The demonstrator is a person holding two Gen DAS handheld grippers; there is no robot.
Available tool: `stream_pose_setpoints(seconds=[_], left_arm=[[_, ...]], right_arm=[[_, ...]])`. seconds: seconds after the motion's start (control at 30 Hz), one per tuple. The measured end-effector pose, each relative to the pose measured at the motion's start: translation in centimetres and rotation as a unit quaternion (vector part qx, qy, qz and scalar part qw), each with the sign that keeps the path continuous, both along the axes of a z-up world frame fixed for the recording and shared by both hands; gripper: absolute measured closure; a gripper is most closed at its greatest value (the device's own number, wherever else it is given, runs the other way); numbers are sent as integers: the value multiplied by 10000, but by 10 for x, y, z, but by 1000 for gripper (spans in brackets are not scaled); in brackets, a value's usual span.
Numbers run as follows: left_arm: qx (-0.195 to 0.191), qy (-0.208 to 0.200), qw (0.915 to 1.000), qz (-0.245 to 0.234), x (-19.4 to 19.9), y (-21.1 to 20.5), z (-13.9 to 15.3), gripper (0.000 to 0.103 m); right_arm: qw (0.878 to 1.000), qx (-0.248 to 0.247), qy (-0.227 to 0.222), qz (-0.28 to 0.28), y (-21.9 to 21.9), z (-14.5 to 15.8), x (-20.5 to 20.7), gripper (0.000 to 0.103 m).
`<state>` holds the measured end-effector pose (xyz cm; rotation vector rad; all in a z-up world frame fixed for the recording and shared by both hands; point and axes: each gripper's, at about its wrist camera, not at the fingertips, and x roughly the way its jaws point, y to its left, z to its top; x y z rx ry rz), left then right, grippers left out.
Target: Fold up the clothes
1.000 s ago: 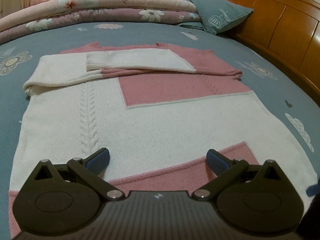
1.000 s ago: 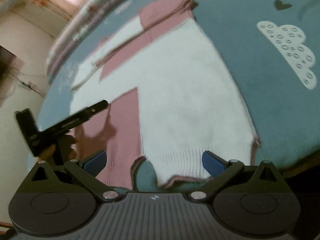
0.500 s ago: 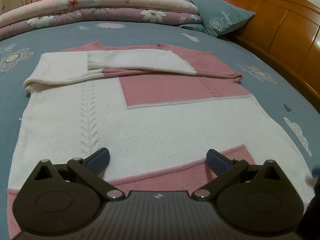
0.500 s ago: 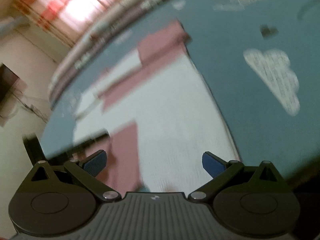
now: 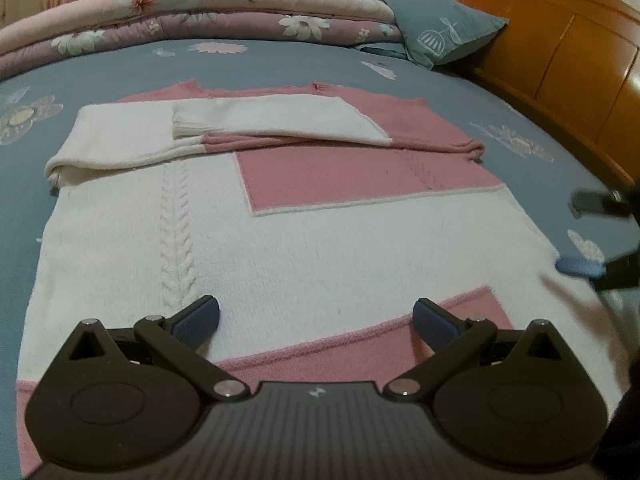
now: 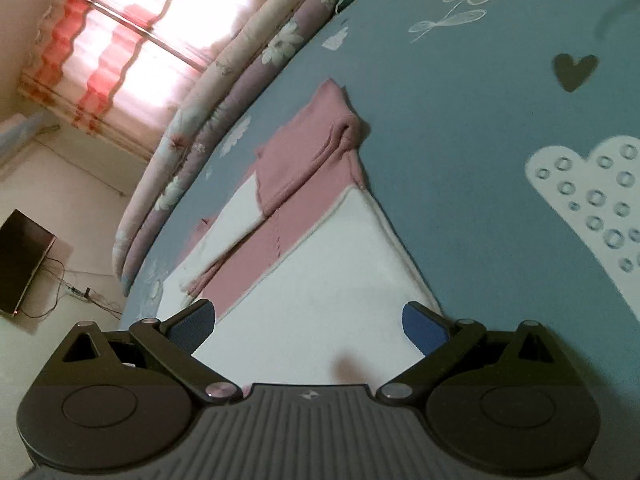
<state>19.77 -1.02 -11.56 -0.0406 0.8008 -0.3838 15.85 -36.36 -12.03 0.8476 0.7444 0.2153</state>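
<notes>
We see a knitted sweater [image 5: 304, 240], matt white and pink wool-like cloth with a raised cable rib; beneath it a smooth printed cotton-look bedsheet [image 5: 280, 60]; at two o'clock a glossy varnished wooden headboard [image 5: 560, 40]; our left gripper [image 5: 316, 316] shows matt black plastic, textured blue pads [image 5: 198, 322], shiny metal pins.

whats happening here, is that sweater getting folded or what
Yes. A person with a gripper in each hand is folding a pink and white sweater laid flat on a blue bedsheet. Both sleeves are already folded across the chest. The left gripper hovers open over the hem, and the right gripper is open over the sweater's side edge. Neither holds anything.
</notes>
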Motion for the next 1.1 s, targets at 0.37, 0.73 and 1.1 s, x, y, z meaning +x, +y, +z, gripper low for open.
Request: stream_pose_setpoints(seconds=[0.37, 0.73, 1.1], left_arm=[[-248, 73, 9996, 62, 1, 5, 1, 1], [-774, 171, 9967, 191, -2, 21, 9, 1], [-729, -202, 9936, 840, -5, 68, 33, 1]], right_arm=[[9950, -823, 219, 528, 42, 12, -60, 0], [9856, 376, 233, 1629, 110, 11, -71, 0], [9821, 310, 300, 1831, 130, 10, -58, 0]])
